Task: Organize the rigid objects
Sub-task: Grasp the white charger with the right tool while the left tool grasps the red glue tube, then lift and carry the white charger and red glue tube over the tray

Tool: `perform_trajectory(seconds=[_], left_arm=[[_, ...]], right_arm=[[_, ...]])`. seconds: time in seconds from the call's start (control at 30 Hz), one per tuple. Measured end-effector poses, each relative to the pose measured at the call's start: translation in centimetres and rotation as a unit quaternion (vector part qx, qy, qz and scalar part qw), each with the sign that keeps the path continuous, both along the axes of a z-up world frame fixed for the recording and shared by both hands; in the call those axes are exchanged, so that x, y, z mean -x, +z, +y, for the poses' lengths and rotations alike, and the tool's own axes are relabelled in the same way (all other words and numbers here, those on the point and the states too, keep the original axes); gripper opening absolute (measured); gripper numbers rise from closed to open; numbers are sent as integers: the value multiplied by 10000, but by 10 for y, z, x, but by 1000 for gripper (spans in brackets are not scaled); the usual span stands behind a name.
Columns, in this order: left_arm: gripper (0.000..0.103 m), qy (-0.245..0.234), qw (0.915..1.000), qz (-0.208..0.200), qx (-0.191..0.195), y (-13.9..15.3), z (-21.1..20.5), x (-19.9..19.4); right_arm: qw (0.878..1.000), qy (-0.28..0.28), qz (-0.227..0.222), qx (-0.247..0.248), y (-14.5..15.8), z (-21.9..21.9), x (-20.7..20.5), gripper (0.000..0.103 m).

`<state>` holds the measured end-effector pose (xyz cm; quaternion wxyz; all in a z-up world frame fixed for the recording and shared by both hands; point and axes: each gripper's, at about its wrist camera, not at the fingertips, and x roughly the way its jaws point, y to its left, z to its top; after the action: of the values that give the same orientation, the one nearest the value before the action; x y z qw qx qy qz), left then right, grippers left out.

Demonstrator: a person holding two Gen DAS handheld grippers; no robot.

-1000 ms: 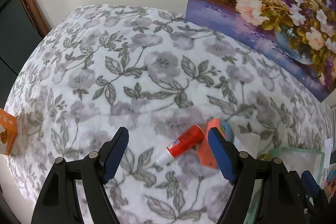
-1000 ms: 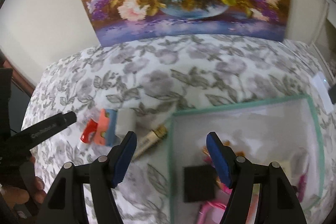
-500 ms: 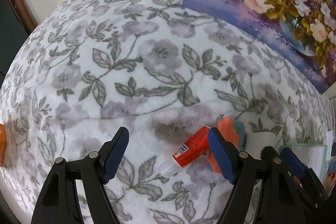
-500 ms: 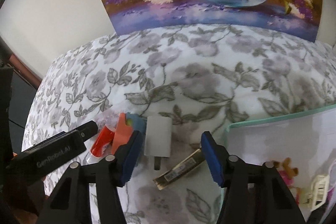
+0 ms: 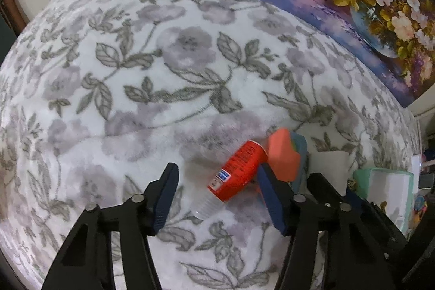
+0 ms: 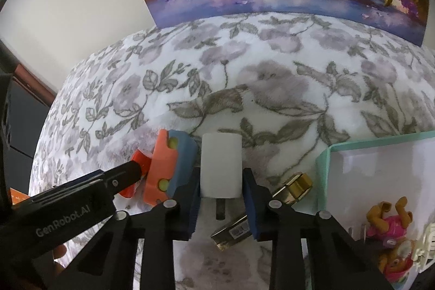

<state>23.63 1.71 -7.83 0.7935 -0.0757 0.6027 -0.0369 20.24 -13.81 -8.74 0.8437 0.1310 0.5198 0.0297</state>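
Since the earlier frame, both grippers have descended and their jaws have been closing. The right gripper (image 6: 220,201) now pinches the white charger block (image 6: 220,163) between its pads. The left gripper (image 5: 217,197) remains spread around the red glue tube (image 5: 239,171), pads not touching it. An orange-and-blue toy (image 6: 170,165) lies between tube and block. A gold bar (image 6: 261,211) lies beside the mint-rimmed tray (image 6: 323,170) at the blanket's (image 5: 136,72) right side. The left gripper's body reads "GenRobot.AI".
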Motion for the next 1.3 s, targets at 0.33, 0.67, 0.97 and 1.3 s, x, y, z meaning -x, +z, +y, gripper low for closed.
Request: perform_trajectory(seconds=[0.33,0.67,0.97,1.3], left_arm=[[53,-56,9999,76,71,-3,-1,3],[37,-98,9996,141,-241,-11,1,6],[30,-89,9994,-3,-348,-3,1,11],[30,-29,9980,-491,-385,46,0,38]], right_arm=[[10000,69,12,65,0,1,2,29],[9999,36,80,76,1,-3,5,29],[9999,62,133,22,4,-6,9,29],[9999,8,-95,42,39,-17,28,29]])
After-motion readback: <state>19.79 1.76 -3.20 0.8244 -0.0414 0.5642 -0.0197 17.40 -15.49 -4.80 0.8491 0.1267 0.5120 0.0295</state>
